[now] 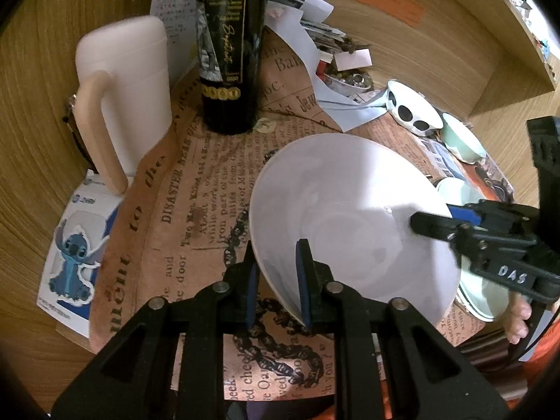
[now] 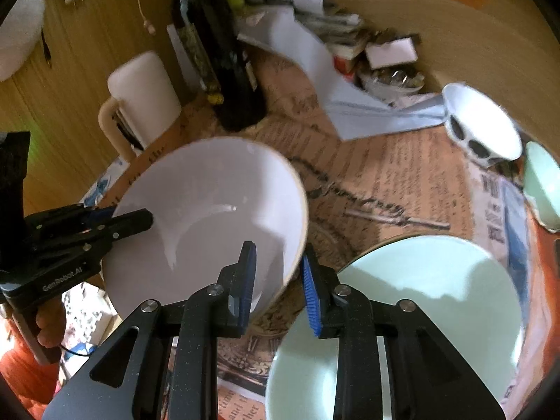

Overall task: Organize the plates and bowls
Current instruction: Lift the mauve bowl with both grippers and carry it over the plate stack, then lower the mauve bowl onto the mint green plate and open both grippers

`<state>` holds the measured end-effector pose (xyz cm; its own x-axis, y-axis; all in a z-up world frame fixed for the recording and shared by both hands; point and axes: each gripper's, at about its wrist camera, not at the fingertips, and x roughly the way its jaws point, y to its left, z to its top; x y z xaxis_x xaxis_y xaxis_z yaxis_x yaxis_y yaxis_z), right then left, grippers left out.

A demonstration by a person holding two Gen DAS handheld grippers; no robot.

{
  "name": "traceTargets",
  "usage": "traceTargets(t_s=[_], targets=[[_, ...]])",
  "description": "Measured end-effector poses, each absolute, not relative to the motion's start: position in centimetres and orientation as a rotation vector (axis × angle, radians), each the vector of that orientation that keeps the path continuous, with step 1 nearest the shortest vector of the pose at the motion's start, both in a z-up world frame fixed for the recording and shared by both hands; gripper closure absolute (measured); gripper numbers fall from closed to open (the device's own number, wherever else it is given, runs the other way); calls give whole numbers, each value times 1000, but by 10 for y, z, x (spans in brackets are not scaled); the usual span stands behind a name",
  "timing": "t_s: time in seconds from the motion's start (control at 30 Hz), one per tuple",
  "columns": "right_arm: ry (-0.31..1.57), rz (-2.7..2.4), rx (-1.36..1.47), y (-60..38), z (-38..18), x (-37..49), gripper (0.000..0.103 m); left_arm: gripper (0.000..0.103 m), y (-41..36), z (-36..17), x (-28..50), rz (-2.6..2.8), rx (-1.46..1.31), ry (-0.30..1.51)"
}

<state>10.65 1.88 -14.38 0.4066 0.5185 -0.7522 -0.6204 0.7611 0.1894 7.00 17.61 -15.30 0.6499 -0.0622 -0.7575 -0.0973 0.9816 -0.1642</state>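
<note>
A large white bowl (image 1: pixel 350 217) is held tilted above the newspaper-print table mat (image 1: pixel 196 189). My left gripper (image 1: pixel 278 283) is shut on the bowl's near rim. My right gripper (image 2: pixel 280 285) straddles the opposite rim of the same bowl (image 2: pixel 210 224), its fingers a little apart from the wall. It also shows in the left wrist view (image 1: pixel 434 224) at the bowl's right edge. A pale green plate (image 2: pixel 402 315) lies under my right gripper. A white bowl with black dots (image 2: pixel 479 126) and a small green bowl (image 2: pixel 542 185) stand at the far right.
A dark wine bottle (image 1: pixel 227 52) and a white jug with a handle (image 1: pixel 122 98) stand at the back left. Loose papers and a cluttered small dish (image 1: pixel 350 80) sit at the back. A Stitch sticker card (image 1: pixel 73 255) lies at the mat's left edge. Wooden walls surround the table.
</note>
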Motion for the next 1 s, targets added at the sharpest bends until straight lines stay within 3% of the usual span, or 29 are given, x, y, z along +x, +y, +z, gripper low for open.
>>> traceTargets(t_s=[0.17,0.23,0.3,0.37,0.43,0.53,0.7,0.77,0.83,1.0], targets=[[802,718,-64,-7,-117,101,75,80,179,-133,64,70,-170,799],[749,698,-59,-20,-106,96,69,70,179,-121,62,79,-172,763],[697,671,-52,-33,-96,93,62,50,176,-109,59,84,-160,720],[659,646,-45,-45,-90,92,57,45,167,-98,56,81,-135,675],[639,629,-28,-59,-84,92,57,44,156,-86,56,70,-106,639],[608,593,-5,-80,-78,95,46,39,136,-71,60,30,-71,603],[556,528,35,-116,-70,100,44,21,106,-55,72,-20,-52,563],[538,505,53,-131,-67,104,37,17,96,-50,82,-43,-58,564],[518,484,64,-143,-65,108,32,15,85,-45,93,-65,-65,570],[491,450,86,-170,-61,123,32,11,51,-33,127,-92,-60,569]])
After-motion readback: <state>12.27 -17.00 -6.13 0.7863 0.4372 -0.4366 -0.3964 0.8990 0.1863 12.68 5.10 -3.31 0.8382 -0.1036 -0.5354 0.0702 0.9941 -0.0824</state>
